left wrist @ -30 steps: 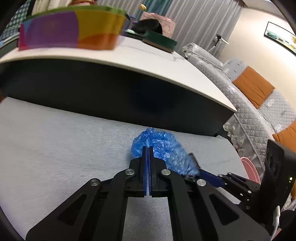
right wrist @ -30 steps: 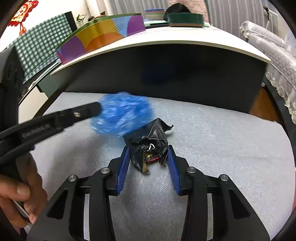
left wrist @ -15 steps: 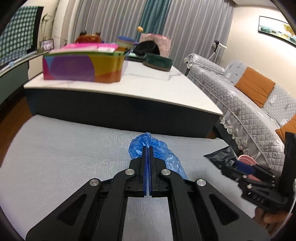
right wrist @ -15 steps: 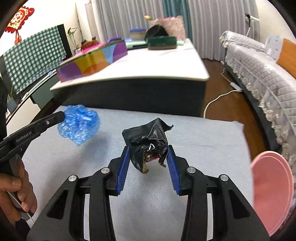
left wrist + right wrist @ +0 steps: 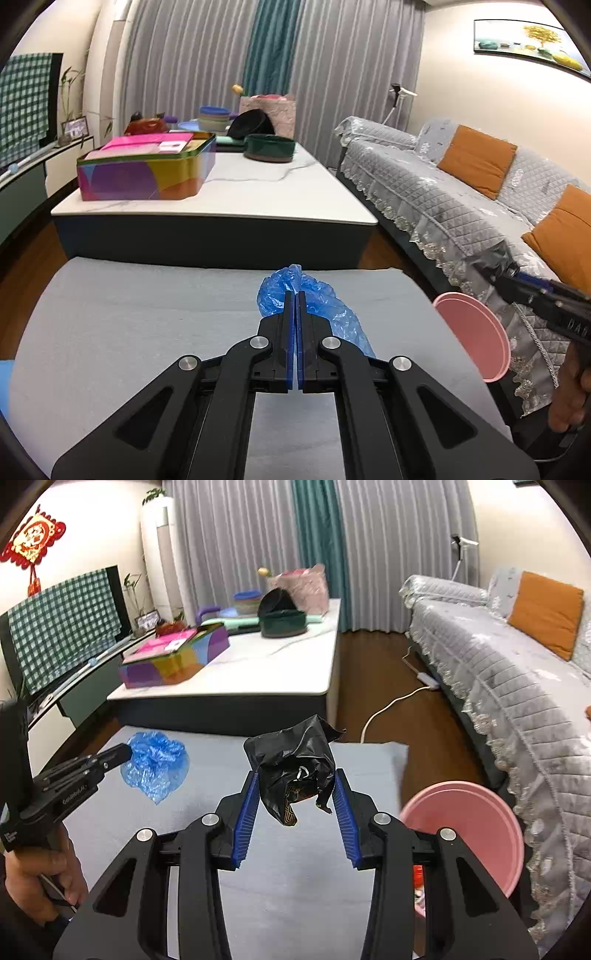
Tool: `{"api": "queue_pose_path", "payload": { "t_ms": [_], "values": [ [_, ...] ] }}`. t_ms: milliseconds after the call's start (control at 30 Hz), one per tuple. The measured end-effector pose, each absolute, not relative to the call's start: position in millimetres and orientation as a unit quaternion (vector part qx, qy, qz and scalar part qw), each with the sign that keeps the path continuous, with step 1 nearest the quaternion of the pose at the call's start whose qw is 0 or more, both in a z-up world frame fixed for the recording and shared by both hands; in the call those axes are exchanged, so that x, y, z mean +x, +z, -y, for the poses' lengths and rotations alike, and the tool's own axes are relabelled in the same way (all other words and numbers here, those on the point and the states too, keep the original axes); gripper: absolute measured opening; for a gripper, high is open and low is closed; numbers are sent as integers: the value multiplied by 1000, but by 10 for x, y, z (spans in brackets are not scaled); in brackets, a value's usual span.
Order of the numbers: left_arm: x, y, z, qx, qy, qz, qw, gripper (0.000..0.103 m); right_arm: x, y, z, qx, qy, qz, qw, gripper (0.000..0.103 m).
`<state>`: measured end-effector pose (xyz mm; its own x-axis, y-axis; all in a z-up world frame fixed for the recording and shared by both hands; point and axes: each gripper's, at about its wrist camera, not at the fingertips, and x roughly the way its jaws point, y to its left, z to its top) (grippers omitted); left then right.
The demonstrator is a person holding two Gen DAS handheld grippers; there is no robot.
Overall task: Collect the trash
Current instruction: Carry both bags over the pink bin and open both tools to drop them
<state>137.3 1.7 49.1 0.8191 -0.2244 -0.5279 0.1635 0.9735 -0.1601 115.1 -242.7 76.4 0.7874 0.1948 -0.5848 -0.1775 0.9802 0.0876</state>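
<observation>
My left gripper [image 5: 294,295] is shut on a crumpled blue plastic wrapper [image 5: 314,299], held in the air above the grey mat [image 5: 129,325]. The same blue wrapper [image 5: 157,762] shows at the left of the right wrist view, at the tip of the left gripper [image 5: 123,751]. My right gripper [image 5: 293,786] is shut on a crumpled black wrapper [image 5: 295,764] that sticks up between its blue pads. A pink bin [image 5: 476,834] stands at the mat's right edge, below and right of the right gripper; something red lies inside it. The pink bin [image 5: 476,332] also shows in the left wrist view.
A low white-topped table [image 5: 240,192] stands beyond the mat with a colourful tin [image 5: 147,173] and a dark green round box [image 5: 269,147]. A grey sofa [image 5: 517,686] with orange cushions runs along the right. A white cable [image 5: 391,705] lies on the wooden floor.
Both grippers have risen and pulled back from the table with their wrappers; more of the room shows. The pink bin has come into view at the right.
</observation>
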Motion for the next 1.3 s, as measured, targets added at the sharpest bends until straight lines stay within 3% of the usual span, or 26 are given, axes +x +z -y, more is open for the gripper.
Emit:
{"api": "queue_pose_path", "payload": {
  "t_ms": [233,1300],
  "values": [
    [1218,573,217,-37,-121,-268,955,1,914,966,2840,20,76,-281,956,41],
    [1265,291,1465,17,-201,-283,938,1,773,540,4314,98,-72,-273,954,41]
  ]
}}
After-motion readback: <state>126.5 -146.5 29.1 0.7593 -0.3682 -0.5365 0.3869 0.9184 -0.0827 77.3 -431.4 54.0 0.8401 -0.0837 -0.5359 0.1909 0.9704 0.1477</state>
